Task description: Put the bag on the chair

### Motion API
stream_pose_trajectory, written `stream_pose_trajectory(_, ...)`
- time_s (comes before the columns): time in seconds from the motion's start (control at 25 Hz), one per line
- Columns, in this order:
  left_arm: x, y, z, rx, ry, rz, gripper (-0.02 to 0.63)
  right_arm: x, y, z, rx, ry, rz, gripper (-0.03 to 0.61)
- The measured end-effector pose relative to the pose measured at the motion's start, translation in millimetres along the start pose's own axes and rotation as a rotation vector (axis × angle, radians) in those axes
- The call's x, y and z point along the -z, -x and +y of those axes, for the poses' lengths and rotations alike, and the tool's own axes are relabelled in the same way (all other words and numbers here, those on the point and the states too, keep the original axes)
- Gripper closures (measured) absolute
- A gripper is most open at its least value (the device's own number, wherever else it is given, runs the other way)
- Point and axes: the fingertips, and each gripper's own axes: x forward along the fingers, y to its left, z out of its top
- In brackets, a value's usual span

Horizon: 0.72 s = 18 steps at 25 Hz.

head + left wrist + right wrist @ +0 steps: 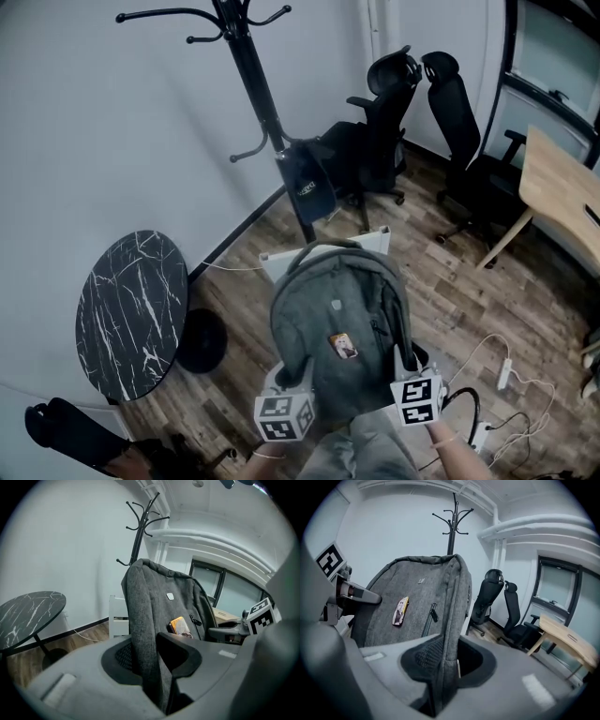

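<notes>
A grey backpack [337, 319] with a small orange badge on its front hangs upright between my two grippers, above a white chair [373, 236] whose slatted parts show behind it. My left gripper [302, 377] is shut on the bag's left side edge. My right gripper [406, 361] is shut on its right side edge. In the left gripper view the grey cloth of the bag [159, 602] runs down between the jaws of the left gripper [152, 656], with the white chair [117, 616] behind. In the right gripper view the bag [422, 602] is pinched in the right gripper [443, 660].
A black coat stand [253, 75] with a dark blue bag [309, 187] hung on it rises behind the chair. A round black marble table [131, 314] is at the left. Two black office chairs [384, 122] and a wooden desk [562, 187] stand at the right. Cables and a power strip [504, 373] lie on the floor.
</notes>
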Motion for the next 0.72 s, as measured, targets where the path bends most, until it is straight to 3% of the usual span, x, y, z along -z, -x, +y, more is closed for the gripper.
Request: stream_pose_trajectory(0.72, 41, -102, 32, -0.048, 0.046, 0.119, 0.495, 44, -105, -11, -0.076, 0.022, 0.075, 0.5)
